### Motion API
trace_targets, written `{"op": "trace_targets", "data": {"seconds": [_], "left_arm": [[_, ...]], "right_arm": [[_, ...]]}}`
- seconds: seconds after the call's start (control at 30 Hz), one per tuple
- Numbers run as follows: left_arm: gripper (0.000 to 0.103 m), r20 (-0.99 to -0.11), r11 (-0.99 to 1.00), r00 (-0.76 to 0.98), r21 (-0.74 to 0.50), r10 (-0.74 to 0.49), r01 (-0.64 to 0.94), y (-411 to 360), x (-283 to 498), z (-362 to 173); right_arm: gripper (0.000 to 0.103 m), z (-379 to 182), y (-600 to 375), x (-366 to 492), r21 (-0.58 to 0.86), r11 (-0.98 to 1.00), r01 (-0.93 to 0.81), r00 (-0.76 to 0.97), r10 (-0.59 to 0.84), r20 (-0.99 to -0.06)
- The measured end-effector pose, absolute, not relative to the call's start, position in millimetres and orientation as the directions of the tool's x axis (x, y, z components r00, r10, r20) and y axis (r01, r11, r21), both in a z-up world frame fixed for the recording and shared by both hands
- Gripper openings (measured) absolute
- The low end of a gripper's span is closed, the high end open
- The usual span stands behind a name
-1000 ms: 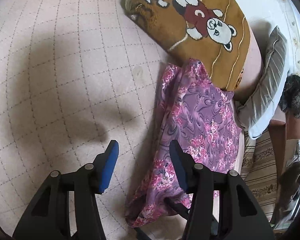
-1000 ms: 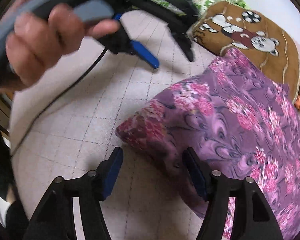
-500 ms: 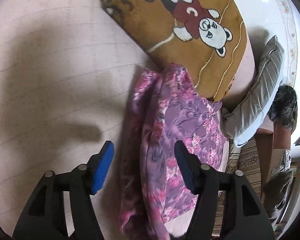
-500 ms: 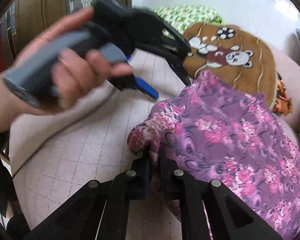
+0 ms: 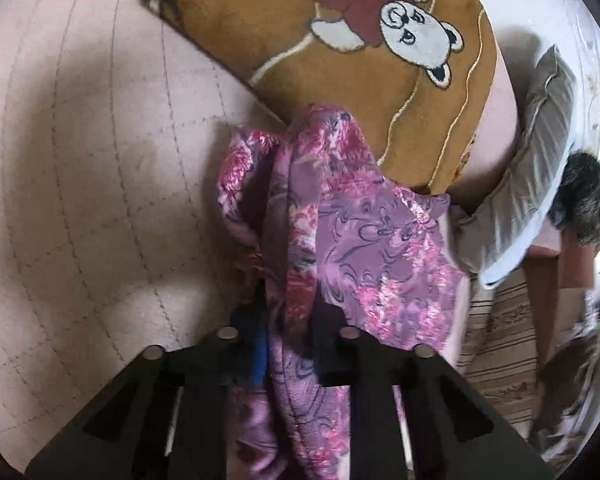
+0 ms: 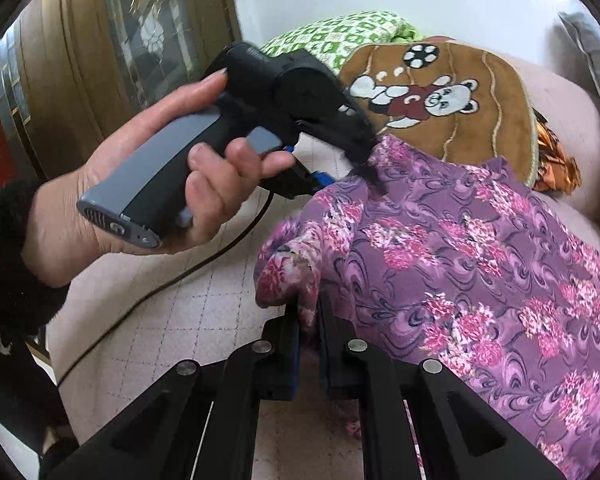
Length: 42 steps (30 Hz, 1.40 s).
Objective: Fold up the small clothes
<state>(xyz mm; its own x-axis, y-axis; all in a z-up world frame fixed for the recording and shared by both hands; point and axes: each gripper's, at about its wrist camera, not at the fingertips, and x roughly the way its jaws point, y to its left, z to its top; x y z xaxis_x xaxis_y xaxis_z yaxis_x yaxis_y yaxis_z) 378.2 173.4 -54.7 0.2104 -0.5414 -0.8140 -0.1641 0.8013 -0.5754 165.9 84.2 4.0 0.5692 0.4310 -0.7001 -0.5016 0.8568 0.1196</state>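
The purple floral garment [image 6: 440,248] lay on a pale quilted bed cover [image 5: 80,200], bunched and lifted along one edge, with its far end resting against a brown cushion [image 5: 340,80] that bore a picture of a white bear in a red top marked with a white "C" and a football. The left gripper [image 5: 288,320] had just been closing, and its jaws were clamped on a gathered fold of the garment, the cloth spilling out between the black fingers and over the blue pad. The right gripper [image 6: 308,320] was pinched tight on a near corner of the same garment, its jaws almost together with the flowered fabric pressed between them. In the right wrist view, the person's left hand [image 6: 160,184], in a dark sleeve, held the grey and black handle of the left gripper, a black cable [image 6: 172,280] trailing from it over the bed cover. Small marks on the handle's end were too blurred to read. A green patterned cushion [image 6: 340,36] sat behind the brown one, and a grey striped pillow [image 5: 532,152] lay at the right.
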Motion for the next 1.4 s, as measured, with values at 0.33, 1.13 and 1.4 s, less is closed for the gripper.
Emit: {"op": "trace_targets", "data": {"seconds": [0.33,1.13,1.4], "left_arm": [[0.008,-0.760,0.794,0.313,-0.607,-0.570,-0.030,120,360,14],[0.014,-0.938,0.940,0.087,-0.327,-0.335,0.095,-82,348,-37],[0.065,-0.953,0.955,0.137,-0.245,-0.269,0.165,-93,356,15]], "right_arm": [[0.007,23,25,160,0.280,0.871,-0.404,0.604,0.484,-0.634],[0.014,-35,-160,120,0.590,0.799,-0.116,0.538,0.550,-0.638],[0.064,-17,-193,118,0.680,0.720,-0.140,0.586,0.613,-0.529]]}}
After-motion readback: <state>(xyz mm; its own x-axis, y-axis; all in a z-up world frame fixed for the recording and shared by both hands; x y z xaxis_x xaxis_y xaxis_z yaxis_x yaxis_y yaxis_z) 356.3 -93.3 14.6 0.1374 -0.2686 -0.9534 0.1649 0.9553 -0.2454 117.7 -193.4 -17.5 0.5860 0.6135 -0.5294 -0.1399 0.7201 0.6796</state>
